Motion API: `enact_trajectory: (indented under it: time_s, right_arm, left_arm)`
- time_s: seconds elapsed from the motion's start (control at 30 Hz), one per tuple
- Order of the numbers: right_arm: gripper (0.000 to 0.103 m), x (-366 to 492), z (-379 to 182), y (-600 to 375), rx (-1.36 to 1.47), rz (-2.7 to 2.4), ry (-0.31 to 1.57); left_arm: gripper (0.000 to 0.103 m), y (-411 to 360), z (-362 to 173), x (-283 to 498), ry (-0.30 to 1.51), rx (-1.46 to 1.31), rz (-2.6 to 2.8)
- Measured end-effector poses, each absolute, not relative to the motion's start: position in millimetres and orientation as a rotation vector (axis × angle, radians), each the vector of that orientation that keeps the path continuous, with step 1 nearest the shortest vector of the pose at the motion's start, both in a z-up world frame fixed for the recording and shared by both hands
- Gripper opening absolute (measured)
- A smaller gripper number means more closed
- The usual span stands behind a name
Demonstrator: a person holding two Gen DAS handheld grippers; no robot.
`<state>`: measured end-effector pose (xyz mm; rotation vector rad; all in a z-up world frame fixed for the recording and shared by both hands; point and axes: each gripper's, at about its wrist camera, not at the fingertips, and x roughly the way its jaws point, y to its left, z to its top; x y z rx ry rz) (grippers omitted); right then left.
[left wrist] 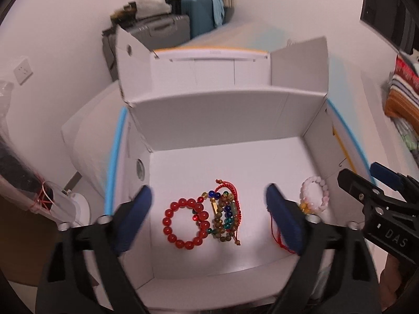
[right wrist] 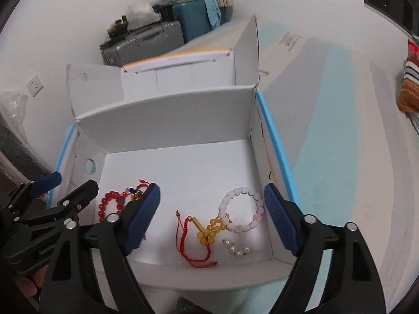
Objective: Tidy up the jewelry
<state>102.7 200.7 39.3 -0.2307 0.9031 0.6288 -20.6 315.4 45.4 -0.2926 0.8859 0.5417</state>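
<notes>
We look down into an open white cardboard box [left wrist: 217, 120] holding several bracelets. Our left gripper [left wrist: 209, 217] hovers over the box's left half, its blue-padded fingers [left wrist: 133, 217] spread wide and holding nothing. Between them lies a red bead bracelet [left wrist: 184, 222], touching a tangle of mixed-bead and red-cord bracelets [left wrist: 226, 214] on its right. Farther right, our right gripper [right wrist: 212, 219] hangs over the other half, its fingers [right wrist: 281, 222] also spread wide and empty. Below it lie a red cord bracelet [right wrist: 192, 243], yellow beads [right wrist: 210, 231], a pink-and-white bead bracelet [right wrist: 242, 209] and a short pearl strand [right wrist: 237, 250], all on the box floor.
</notes>
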Motion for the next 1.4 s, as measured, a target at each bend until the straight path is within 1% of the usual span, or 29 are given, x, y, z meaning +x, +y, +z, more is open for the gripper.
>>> enact_trajectory:
  time_s: [0.03,0.1,0.17,0.47,0.7,1.4]
  right_arm:
    - [0.088,97,44,197,-0.230,0.629,0.883]
    - [0.093,89,51,192,-0.236,0.620,0.848]
    - [0.095,76,57,185,-0.243,0.622,0.812]
    - [0.095,36,59,161,-0.260,0.622,0.749]
    - [0.095,23,54,149,-0.264,0.617,0.754]
    - [0.095,21,44,148,-0.288,0.616,0.776]
  left_arm:
    - [0.091,312,48,-26,0.875,-0.291,0.545]
    - [0.095,307,53,-35,0.855,-0.294,0.552]
    - [0.097,303,56,-46,0.831,-0.295,0.565]
    - [0.097,287,54,-89,0.780,-0.318,0.587]
    - [0.097,281,43,-108,0.788,-0.327,0.613]
    - [0.097,268,41,-118,0.787,-0.309,0.641]
